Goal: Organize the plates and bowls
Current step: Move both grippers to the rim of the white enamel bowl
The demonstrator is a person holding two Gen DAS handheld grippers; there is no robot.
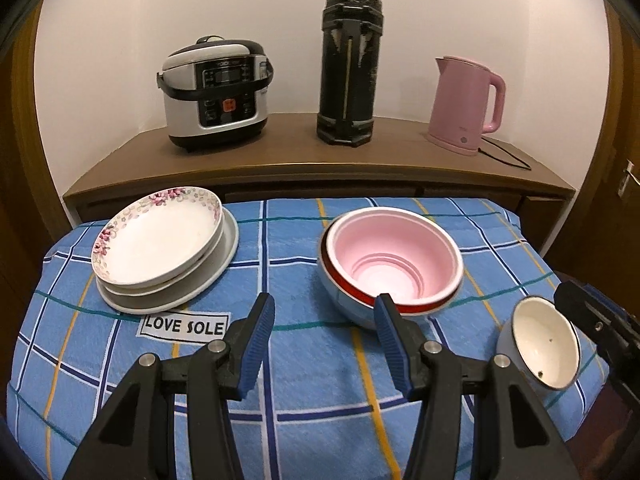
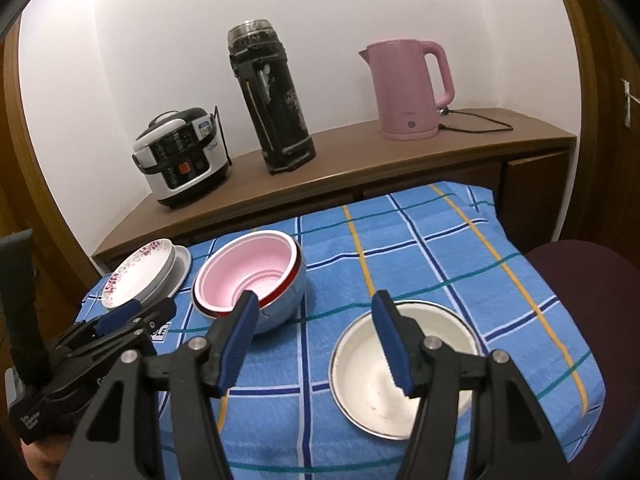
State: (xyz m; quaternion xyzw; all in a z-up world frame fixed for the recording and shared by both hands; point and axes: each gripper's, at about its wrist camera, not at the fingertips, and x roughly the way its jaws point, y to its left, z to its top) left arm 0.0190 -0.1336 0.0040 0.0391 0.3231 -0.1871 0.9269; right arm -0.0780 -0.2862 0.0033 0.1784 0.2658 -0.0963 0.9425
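A stack of plates with a floral-rimmed plate (image 1: 158, 236) on top sits at the far left of the blue checked cloth (image 1: 304, 380); it also shows in the right wrist view (image 2: 138, 276). A pink bowl (image 1: 394, 256) is nested in a red-rimmed bowl (image 1: 352, 300) mid-table, also in the right wrist view (image 2: 248, 276). A small cream enamel bowl (image 1: 540, 348) sits at the right, under my right gripper (image 2: 316, 306) in the right wrist view (image 2: 372, 372). My left gripper (image 1: 324, 306) is open and empty, in front of the pink bowl. My right gripper is open, its right finger over the enamel bowl.
A wooden sideboard (image 1: 304, 148) behind the table carries a rice cooker (image 1: 216, 94), a tall black thermos (image 1: 350, 64) and a pink kettle (image 1: 466, 106) with its cord. A dark chair seat (image 2: 584, 276) stands at the right of the table.
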